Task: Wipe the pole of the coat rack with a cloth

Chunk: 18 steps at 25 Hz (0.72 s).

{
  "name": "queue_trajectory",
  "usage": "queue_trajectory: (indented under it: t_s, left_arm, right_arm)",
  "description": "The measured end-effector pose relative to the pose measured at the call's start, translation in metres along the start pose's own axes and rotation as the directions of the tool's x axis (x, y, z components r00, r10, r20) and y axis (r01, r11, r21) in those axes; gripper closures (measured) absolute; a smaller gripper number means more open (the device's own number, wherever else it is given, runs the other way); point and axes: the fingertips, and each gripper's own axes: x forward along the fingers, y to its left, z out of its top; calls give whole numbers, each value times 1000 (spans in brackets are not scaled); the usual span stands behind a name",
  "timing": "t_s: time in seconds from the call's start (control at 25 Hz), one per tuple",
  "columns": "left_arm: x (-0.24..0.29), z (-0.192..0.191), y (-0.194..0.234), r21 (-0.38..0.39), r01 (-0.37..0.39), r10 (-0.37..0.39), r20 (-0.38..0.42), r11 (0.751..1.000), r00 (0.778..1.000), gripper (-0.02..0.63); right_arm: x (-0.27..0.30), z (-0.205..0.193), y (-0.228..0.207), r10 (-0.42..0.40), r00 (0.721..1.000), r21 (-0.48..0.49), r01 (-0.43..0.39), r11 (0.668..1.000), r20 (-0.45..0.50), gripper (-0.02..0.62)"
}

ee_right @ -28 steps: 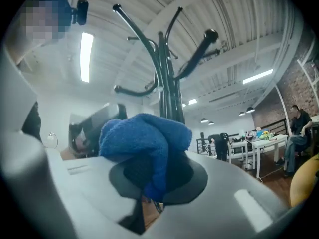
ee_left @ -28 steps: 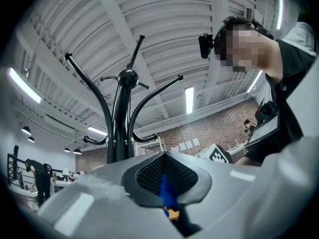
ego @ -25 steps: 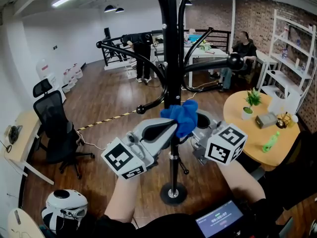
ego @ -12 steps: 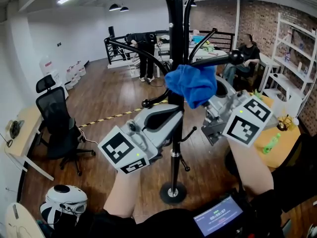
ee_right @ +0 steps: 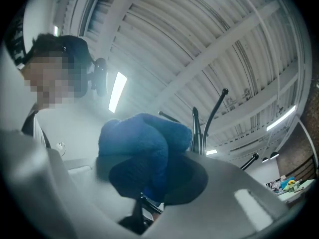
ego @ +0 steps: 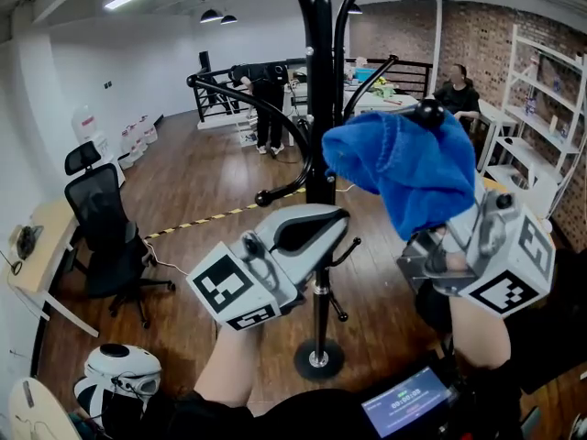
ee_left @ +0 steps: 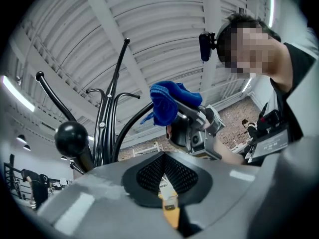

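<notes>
The black coat rack pole (ego: 318, 136) rises from its round base (ego: 318, 360) on the wooden floor. A blue cloth (ego: 404, 168) is bunched over my right gripper (ego: 440, 232), which is shut on it and held up to the right of the pole, apart from it. In the right gripper view the cloth (ee_right: 139, 143) fills the jaws, with the pole (ee_right: 196, 128) beyond. My left gripper (ego: 341, 216) sits in front of the pole, jaws shut with nothing between them. In the left gripper view (ee_left: 164, 158) the pole (ee_left: 102, 133) stands to the left and the cloth (ee_left: 167, 103) above.
Curved hook arms with ball ends (ego: 426, 111) spread from the pole. A black office chair (ego: 105, 227) and a desk (ego: 37, 246) stand at the left, a white helmet-like object (ego: 115, 369) at lower left, shelves (ego: 550, 90) at the right. People (ego: 266, 99) are at the back.
My right gripper has lifted the cloth off the pole and swung up and to the right, closer to the head camera. The left gripper has barely moved.
</notes>
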Motion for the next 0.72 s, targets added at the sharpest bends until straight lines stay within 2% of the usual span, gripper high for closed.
queue_trajectory:
  t_s: [0.12,0.2,0.36,0.52,0.72]
  left_arm:
    - [-1,0,-3,3,9,-9,2,1000,1000,601]
    - [-7,-8,2,0,-6,6,-3,1000,1000,601]
    - [-16,-27,15,-9,-57,57,-12,998,998,601]
    - [-20,-38,24,1,-90,90,-29,996,996,601]
    - [-30,-55,31,-14,-98,98,-36,995,995,601]
  right_arm:
    - [-3,11,11,16,999,-34,-15,999,32,543]
    - [0,1,7,9,1000,-55,-7,998,24,543]
    - [13,-59,-29,-68,994,2,68,998,-88,545]
    - [25,-131,-60,-116,970,78,136,988,-215,545]
    - [12,-176,-64,-136,955,104,168,980,-265,545]
